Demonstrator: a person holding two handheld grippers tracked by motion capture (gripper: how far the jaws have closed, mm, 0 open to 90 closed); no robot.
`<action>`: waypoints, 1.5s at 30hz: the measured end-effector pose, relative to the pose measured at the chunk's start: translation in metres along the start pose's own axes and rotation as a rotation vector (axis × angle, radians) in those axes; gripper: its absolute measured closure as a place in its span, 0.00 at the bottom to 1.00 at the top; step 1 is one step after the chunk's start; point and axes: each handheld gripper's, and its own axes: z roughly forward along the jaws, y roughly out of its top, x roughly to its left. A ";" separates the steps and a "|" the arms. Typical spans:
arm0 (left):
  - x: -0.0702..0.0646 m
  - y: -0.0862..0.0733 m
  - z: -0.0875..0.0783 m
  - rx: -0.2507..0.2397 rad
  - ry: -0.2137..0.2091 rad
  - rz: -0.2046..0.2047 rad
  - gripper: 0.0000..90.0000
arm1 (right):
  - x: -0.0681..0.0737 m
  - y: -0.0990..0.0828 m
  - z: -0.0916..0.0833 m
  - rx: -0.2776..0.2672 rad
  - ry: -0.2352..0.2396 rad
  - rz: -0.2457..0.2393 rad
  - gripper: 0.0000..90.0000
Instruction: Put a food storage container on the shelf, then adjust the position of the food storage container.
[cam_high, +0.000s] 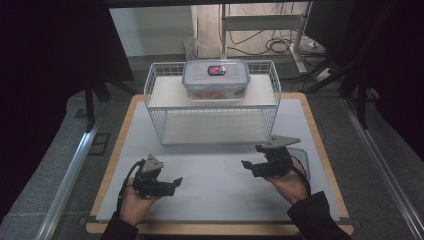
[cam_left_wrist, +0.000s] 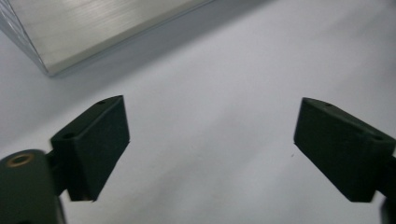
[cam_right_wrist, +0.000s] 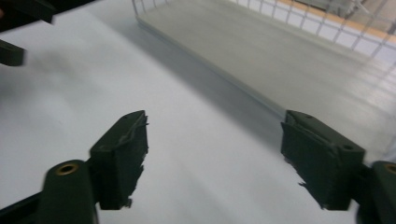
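The left gripper (cam_high: 176, 182) sits low over the white tabletop (cam_high: 215, 175) at the near left, its jaws spread wide with nothing between them; its own view shows the two black pads (cam_left_wrist: 93, 144) far apart over bare white surface. The right gripper (cam_high: 248, 167) is at the near right, jaws also wide apart and empty, pointing toward the left one, with its grey three-cornered plate (cam_high: 281, 142) on top. No earlier picture accompanies these, so only the wide stance can be told.

Beyond both stands a white wire rack (cam_high: 212, 102) with two levels. On its upper shelf, toward the back centre, rests a clear lidded food container (cam_high: 215, 80) with blue clasps, a red-and-blue label on the lid and something orange inside. It is well apart from both grippers.

The high view alone gives the container and a second clear lid or tray (cam_high: 301, 162) lying just behind the right hand (cam_high: 290, 185). The left gripper view adds a close look at the corner of the rack's lower shelf (cam_left_wrist: 93, 28), brushed and pale. The right gripper view shows that shelf's front edge (cam_right_wrist: 215, 74), the wire mesh at the far side, and the left gripper's jaws (cam_right_wrist: 14, 51) blurred at its upper left corner.
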 end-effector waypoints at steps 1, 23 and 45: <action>-0.002 -0.003 0.001 0.001 0.001 0.012 0.08 | 0.000 -0.003 0.000 0.004 -0.007 0.002 0.23; -0.002 -0.018 0.009 -0.033 0.026 0.061 0.01 | -0.004 -0.032 0.003 0.071 -0.073 0.119 0.22; 0.000 -0.018 0.010 -0.026 0.006 0.036 0.03 | -0.093 -0.062 -0.076 0.042 -0.389 0.257 1.00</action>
